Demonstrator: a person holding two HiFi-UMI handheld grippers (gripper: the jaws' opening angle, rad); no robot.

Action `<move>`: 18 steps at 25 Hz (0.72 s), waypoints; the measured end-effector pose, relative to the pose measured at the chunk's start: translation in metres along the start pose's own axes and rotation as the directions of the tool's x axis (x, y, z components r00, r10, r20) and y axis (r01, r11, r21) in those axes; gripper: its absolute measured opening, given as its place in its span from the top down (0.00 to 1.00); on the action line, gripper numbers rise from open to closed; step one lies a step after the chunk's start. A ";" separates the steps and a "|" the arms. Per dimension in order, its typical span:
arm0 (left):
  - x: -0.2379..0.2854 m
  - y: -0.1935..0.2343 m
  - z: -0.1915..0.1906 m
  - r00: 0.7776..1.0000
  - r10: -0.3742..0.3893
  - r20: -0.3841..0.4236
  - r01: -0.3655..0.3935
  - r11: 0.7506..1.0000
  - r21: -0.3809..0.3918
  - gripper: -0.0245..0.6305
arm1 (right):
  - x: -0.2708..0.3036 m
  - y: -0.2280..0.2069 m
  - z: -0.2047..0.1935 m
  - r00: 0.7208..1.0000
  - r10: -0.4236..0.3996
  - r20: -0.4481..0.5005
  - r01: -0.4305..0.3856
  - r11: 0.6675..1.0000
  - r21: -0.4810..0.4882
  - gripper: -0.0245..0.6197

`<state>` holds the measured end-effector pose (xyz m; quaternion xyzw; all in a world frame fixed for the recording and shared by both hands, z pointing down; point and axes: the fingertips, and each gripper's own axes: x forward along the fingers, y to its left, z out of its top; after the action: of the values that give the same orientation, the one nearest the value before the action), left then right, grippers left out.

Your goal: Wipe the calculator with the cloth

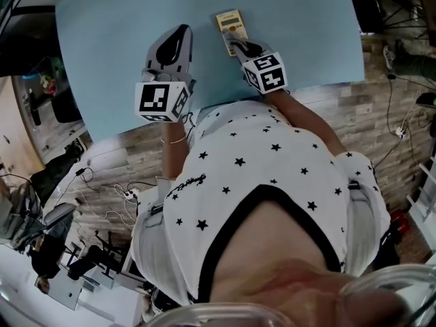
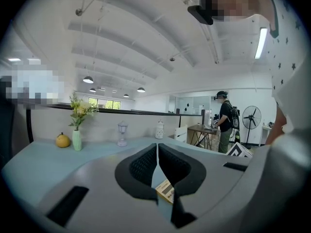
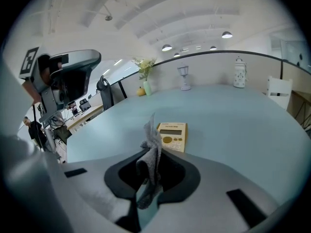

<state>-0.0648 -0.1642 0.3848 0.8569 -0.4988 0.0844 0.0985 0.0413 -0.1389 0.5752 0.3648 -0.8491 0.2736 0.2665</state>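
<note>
Fingers (image 3: 177,171) of the right gripper (image 1: 236,45) are pinched on a grey cloth (image 3: 151,166), which bunches between them and pokes up past their tips. Those of the left gripper (image 2: 157,155) are pressed together with nothing between them. Under both spreads the pale blue worktop (image 1: 116,33). The cream calculator (image 3: 172,136) lies flat and face up on it, just beyond the right fingers' tips and off to the right of the left fingers, which hover apart from it. Judging by this, the cloth is in hand and brought to the calculator's near edge. Whether it touches cannot be told, and the wipe across display and keys looks largely left to do. A line of print sits above the display, too small to read.
</note>
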 end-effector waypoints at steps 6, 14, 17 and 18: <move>0.008 -0.007 0.002 1.000 -0.021 0.001 0.021 1.000 0.006 0.91 | -0.011 -0.028 -0.002 0.997 -0.068 0.024 0.066 0.996 0.059 0.89; 0.013 -0.012 0.001 0.999 -0.032 0.001 0.032 0.999 0.009 0.91 | -0.019 -0.049 -0.016 0.994 -0.109 0.004 0.109 0.991 0.082 0.89; 0.014 -0.013 0.002 1.000 -0.030 0.002 0.030 0.999 0.011 0.91 | -0.019 -0.050 -0.020 0.994 -0.112 -0.003 0.111 0.990 0.089 0.89; 0.014 -0.012 0.003 1.000 -0.030 0.003 0.030 0.999 0.012 0.91 | -0.019 -0.050 -0.020 0.994 -0.111 -0.003 0.111 0.990 0.092 0.89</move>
<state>-0.0473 -0.1703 0.3845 0.8650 -0.4856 0.0845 0.0941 0.0959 -0.1465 0.5906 0.4238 -0.8142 0.2968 0.2635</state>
